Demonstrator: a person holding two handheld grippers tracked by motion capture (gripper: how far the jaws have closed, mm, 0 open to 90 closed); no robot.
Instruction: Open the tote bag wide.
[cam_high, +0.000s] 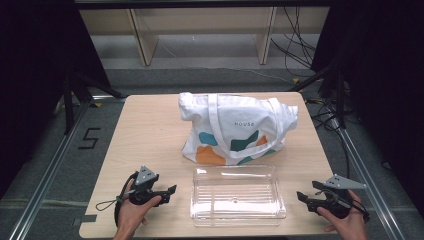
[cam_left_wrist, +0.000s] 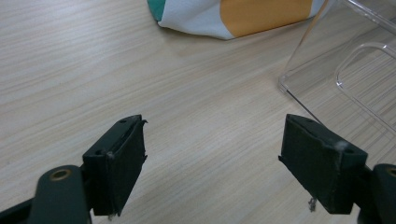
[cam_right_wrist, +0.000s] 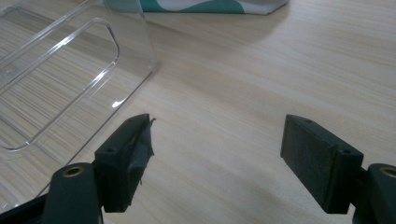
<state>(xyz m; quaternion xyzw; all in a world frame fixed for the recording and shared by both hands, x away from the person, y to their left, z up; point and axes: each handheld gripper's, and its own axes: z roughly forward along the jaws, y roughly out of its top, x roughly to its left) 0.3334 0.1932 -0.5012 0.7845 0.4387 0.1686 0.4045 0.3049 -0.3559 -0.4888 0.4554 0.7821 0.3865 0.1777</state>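
I've started nothing: my left gripper (cam_high: 172, 190) and right gripper (cam_high: 299, 196) rest wide, empty, flanking the clear plastic tray (cam_high: 237, 195); the tote bag (cam_high: 235, 129) behind it looks, perhaps, still full.

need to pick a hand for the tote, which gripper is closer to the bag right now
Left. The left gripper sits near the front left of the tote bag, beside the clear tray. The right gripper lies farther off, past the tray's right end.
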